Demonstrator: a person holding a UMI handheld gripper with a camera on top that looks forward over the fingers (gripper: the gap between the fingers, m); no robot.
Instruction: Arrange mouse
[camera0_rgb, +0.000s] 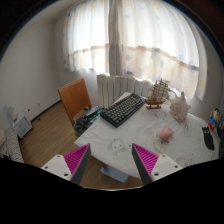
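We hold the gripper (112, 160) high above a white table (190, 150), looking down across it toward a curtained window (130, 35); the mouse itself we cannot pick out with any certainty, so where the task's thing lies is not something we can state; a small dark object (208, 138) sits at the table's far right edge, but it is too small to name; the first risk, as we judge it, is that we descend on the wrong thing, because several items crowd the surface: a black keyboard (123, 109) toward the back, a model ship (156, 95) just beyond it, a pink object (165, 132) and what looks like clear glassware (180, 108) nearby; a careless approach could knock the glassware or the ship, both of which look fragile and easy to tip; an orange chair (74, 97) stands off the table's left side, well apart from our path; the fingers (76, 160) are spread wide, with the magenta pads facing each other across an open gap; they hold nothing and touch nothing, hanging clear of the table
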